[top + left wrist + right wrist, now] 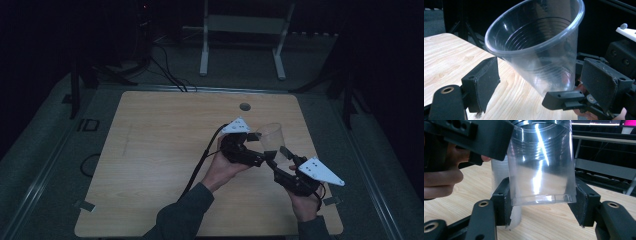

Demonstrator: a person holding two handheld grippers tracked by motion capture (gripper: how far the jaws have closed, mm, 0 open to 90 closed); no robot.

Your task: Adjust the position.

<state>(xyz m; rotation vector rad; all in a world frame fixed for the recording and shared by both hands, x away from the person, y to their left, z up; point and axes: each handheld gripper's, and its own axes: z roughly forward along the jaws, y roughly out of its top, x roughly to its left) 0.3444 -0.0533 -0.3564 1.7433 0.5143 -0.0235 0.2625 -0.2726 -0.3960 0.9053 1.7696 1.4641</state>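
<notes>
A clear plastic cup (270,138) is held up above the right part of the wooden desk (160,150), between the two grippers. It is empty; fine ridges ring its wall, and in the left gripper view its open mouth (534,27) tilts toward the camera.

The right gripper (541,210) pinches the cup near its base, one black padded finger (505,202) pressed on each side of the wall. In the right gripper view a second clear wall (499,175) shows just behind the cup at the left, though whether this is another cup or a reflection cannot be told.

The left gripper (250,150) sits just beside the cup, its fingers (484,80) spread wide, with the cup's lower part between them and a gap on the near side; they do not appear to be squeezing it. The person's left hand (225,167) wraps that gripper's body, a dark sleeve (185,215) behind it.

A small round grommet (244,106) is set in the desk's far edge. Beyond the desk stand a white metal frame (245,30) and dark cables (165,65) on the grey floor (45,135). Faint letters (88,124) on the floor at the left look like "ID".
</notes>
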